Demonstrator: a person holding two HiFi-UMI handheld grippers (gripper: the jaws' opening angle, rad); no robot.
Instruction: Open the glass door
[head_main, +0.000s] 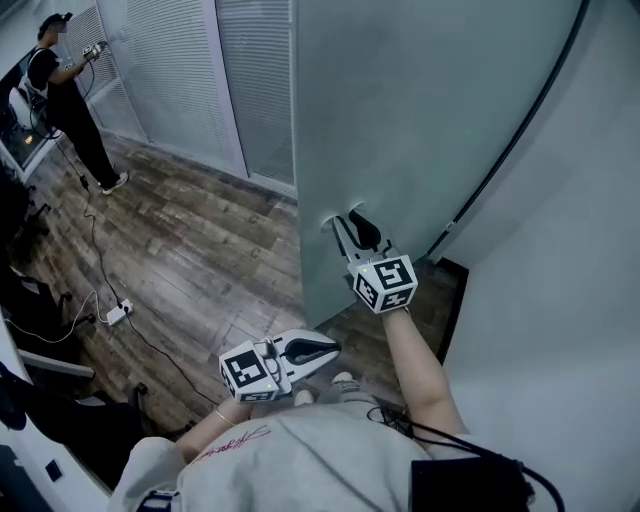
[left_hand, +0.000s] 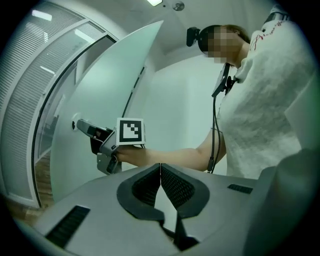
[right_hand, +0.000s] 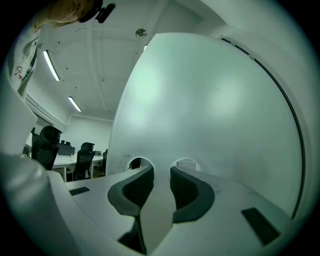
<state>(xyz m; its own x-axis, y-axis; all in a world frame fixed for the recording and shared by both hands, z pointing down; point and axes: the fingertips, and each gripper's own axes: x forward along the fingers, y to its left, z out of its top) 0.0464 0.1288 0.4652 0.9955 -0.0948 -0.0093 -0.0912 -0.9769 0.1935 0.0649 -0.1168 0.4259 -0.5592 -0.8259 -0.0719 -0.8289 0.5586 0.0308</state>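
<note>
Nearest me, left gripper (head_main: 326, 348) had jaws together, empty. My right gripper (head_main: 352, 218) had jaws partly apart, clamped on glass door (head_main: 420, 110) strip btwn two cutouts (right_hand: 136, 163); wall (head_main: 560, 260) close at right, wood floor (head_main: 200, 250) left.

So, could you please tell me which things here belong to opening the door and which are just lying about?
Job: frosted glass door; right gripper, clamped on it.
Lying about: white power strip; black office chairs; shut, empty left gripper.

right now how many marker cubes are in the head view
2. One marker cube on the left gripper, low by the person's shirt; the other on the right gripper, clamped on the handle of the glass door. None seems hidden.
</note>
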